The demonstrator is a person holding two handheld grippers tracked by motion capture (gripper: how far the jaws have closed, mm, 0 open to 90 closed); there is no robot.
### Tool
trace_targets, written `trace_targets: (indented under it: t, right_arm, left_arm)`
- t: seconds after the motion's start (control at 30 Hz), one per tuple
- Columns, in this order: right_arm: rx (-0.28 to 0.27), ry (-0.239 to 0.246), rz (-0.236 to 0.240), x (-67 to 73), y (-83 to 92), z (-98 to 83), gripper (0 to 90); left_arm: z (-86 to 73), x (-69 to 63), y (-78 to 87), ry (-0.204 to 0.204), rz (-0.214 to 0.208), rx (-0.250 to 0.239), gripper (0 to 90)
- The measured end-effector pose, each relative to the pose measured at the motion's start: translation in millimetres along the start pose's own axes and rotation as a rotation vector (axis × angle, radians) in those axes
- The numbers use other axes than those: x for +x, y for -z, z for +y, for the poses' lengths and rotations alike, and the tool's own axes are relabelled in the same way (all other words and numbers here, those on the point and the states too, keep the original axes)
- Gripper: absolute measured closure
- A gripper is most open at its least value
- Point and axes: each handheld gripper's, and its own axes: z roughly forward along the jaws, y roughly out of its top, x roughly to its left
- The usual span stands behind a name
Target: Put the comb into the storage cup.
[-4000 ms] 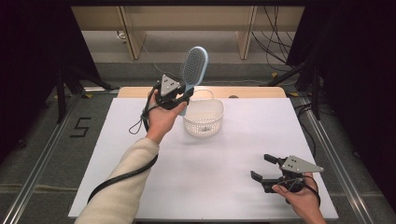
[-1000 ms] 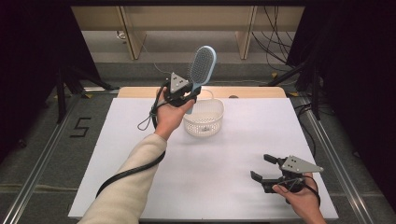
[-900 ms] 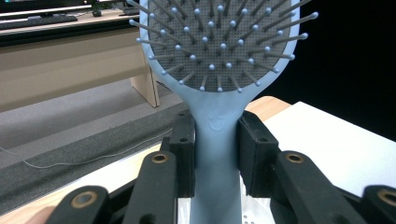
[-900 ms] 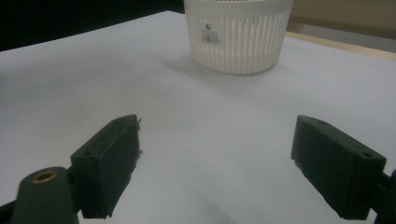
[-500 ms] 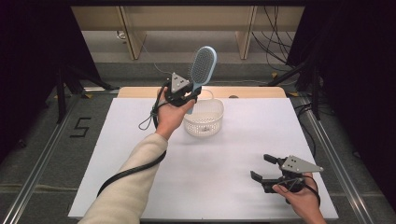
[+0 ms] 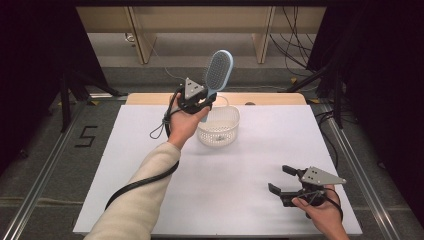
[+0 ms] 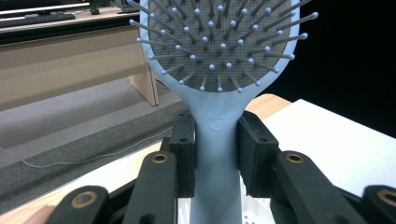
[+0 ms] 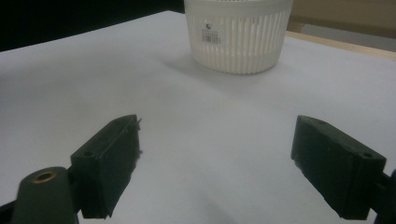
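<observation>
Left gripper: we see the left gripper (image 6: pixel 200 102) raised above the far part of the table, just left of the basket, with its grey three-cornered plate facing the high camera.
Left jaws: in the left gripper view we find both black jaws pressed against the sides of the hairbrush handle, one on each side, pinching it firmly.
Hairbrush: we note the light blue hairbrush (image 6: pixel 217 74) standing nearly upright out of the left gripper, its head tilted a little to the right in the high view and clear of the table.
Hairbrush face: in the left gripper view the hairbrush (image 7: pixel 218 112) turns its grey bristle pad toward the camera; the bristles end in small pale tips.
Handle end: we see the lower end of the handle running down past the jaws toward the basket; we cannot tell whether it touches the rim.
Basket: we record a white slatted basket (image 6: pixel 229 135) on the far middle of the table, just beside and below the left hand. In the right gripper view the basket (image 8: pixel 238 39) carries a small label on its wall.
Right gripper: we see the right gripper (image 6: pixel 286 181) low at the near right of the table, well apart from the basket, pointing left across the surface.
Right jaws: in the right gripper view both jaws stand spread wide with only bare table between them.
Table: we note a white table (image 6: pixel 150 150) with a wooden strip along its far edge.
Left arm: the sleeve is cream, and a black cable trails from the left gripper along the forearm.
</observation>
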Motion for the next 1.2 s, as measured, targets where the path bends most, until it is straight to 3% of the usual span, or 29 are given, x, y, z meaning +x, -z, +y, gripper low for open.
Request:
trace_targets:
  t: [1.2]
  right_arm:
    - [-0.002, 0.0, 0.0, 0.2, 0.0, 0.1, 16.1]
  left_arm:
    - [-4.3, -5.1, -8.7, -0.014, -0.007, 0.02, 69.5]
